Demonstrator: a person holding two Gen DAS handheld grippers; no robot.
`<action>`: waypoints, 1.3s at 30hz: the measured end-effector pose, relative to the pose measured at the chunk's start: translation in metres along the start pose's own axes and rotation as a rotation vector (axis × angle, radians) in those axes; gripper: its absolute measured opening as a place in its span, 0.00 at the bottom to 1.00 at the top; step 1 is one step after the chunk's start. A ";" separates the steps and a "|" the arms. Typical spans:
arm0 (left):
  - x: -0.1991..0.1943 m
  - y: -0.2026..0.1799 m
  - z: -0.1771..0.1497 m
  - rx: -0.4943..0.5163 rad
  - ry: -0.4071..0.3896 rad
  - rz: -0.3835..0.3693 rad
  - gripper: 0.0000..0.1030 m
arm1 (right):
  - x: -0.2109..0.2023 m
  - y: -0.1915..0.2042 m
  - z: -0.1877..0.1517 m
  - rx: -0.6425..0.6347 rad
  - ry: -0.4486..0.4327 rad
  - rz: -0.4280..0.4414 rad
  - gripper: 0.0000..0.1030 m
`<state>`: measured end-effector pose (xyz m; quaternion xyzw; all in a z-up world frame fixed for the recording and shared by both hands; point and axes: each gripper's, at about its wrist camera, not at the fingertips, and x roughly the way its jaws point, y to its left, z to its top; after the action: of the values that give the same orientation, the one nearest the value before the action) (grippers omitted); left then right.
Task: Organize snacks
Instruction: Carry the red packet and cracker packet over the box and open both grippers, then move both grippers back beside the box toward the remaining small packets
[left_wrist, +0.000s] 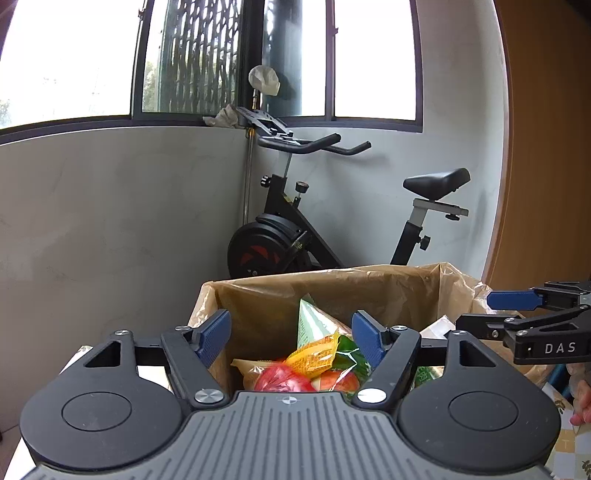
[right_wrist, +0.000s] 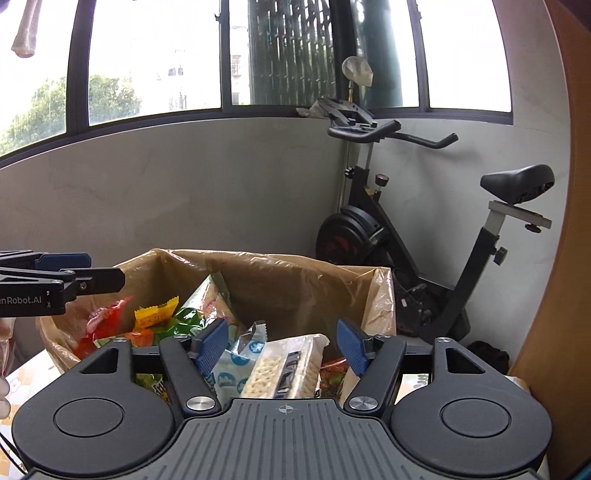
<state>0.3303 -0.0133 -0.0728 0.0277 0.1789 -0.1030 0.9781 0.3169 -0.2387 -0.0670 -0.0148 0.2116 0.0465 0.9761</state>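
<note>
A box lined with a brown plastic bag (left_wrist: 332, 284) holds several snack packs. In the left wrist view I see a green-white pack (left_wrist: 314, 321), a yellow pack (left_wrist: 314, 354) and a red pack (left_wrist: 280, 380). My left gripper (left_wrist: 291, 339) is open and empty just above the box's near side. In the right wrist view the box (right_wrist: 295, 273) holds a cracker pack (right_wrist: 284, 365), a blue-white pack (right_wrist: 236, 365) and a yellow candy (right_wrist: 155, 314). My right gripper (right_wrist: 282, 345) is open and empty over the crackers. Each gripper shows in the other's view, the right one (left_wrist: 517, 310) and the left one (right_wrist: 88, 273).
An exercise bike (left_wrist: 295, 229) stands behind the box in the corner under the windows. A wooden panel (left_wrist: 546, 147) rises on the right. A patterned tablecloth (left_wrist: 569, 443) lies under the box. A dark object (right_wrist: 487, 354) sits on the floor by the bike.
</note>
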 end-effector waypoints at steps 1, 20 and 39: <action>-0.004 0.002 -0.001 -0.003 -0.003 -0.001 0.76 | -0.004 -0.001 0.001 -0.001 -0.004 0.001 0.67; -0.076 0.007 -0.033 -0.021 -0.037 -0.010 0.81 | -0.089 0.002 -0.042 0.041 -0.052 0.055 0.70; -0.088 0.011 -0.090 -0.068 0.040 -0.003 0.81 | -0.129 -0.008 -0.097 0.069 -0.066 0.009 0.70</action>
<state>0.2208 0.0223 -0.1252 -0.0038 0.2019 -0.0976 0.9745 0.1604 -0.2620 -0.1016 0.0216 0.1808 0.0441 0.9823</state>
